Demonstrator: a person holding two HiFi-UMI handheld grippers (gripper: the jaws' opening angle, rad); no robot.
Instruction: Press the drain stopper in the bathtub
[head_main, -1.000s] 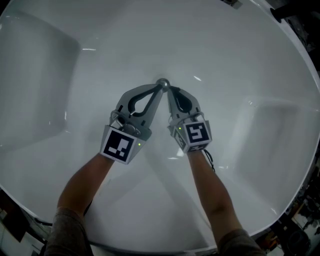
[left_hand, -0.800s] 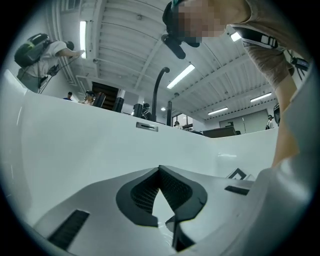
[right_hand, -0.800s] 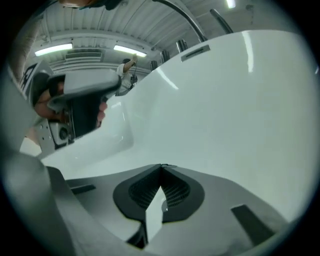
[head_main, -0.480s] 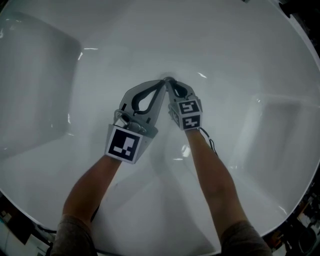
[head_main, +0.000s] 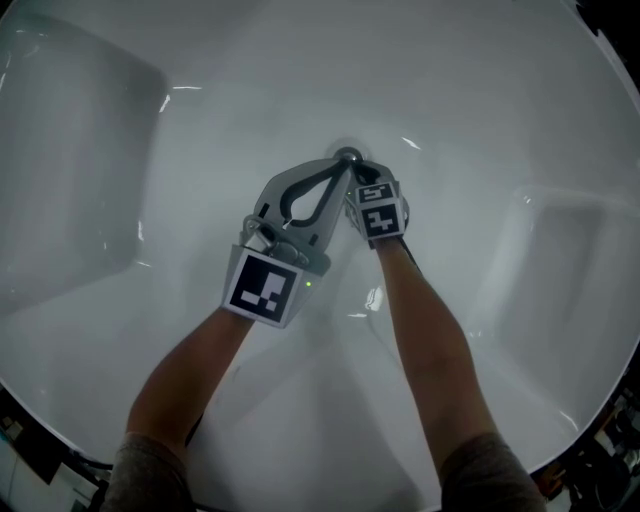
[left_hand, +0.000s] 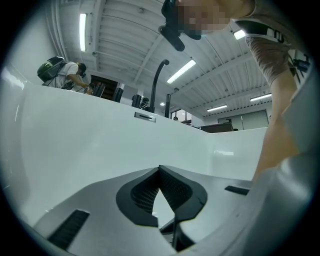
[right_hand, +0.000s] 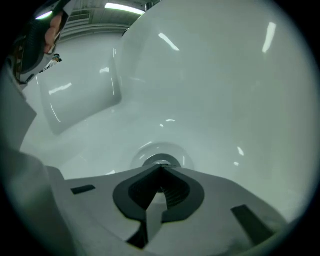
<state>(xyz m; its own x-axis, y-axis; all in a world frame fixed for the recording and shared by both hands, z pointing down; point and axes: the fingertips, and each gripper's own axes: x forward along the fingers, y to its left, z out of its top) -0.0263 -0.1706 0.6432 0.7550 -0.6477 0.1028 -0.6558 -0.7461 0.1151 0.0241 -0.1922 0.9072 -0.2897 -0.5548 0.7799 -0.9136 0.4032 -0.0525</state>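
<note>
White bathtub (head_main: 480, 120) enamel fills the head view, its smooth floor curving up on every side. At left, the left tongs (head_main: 340, 172) are clenched on nothing, tips meeting, and lean in on a slant toward the drain stopper (head_main: 348, 156), which sits at the tub's low point just beyond both pairs of tips. The right tongs (head_main: 357, 178), likewise clenched and empty, stand steeper over it and look the nearer pair; their own view has the stopper directly ahead of the tips. Whether either tip touches the stopper cannot be told, and the left gripper view shows only tub wall.
</note>
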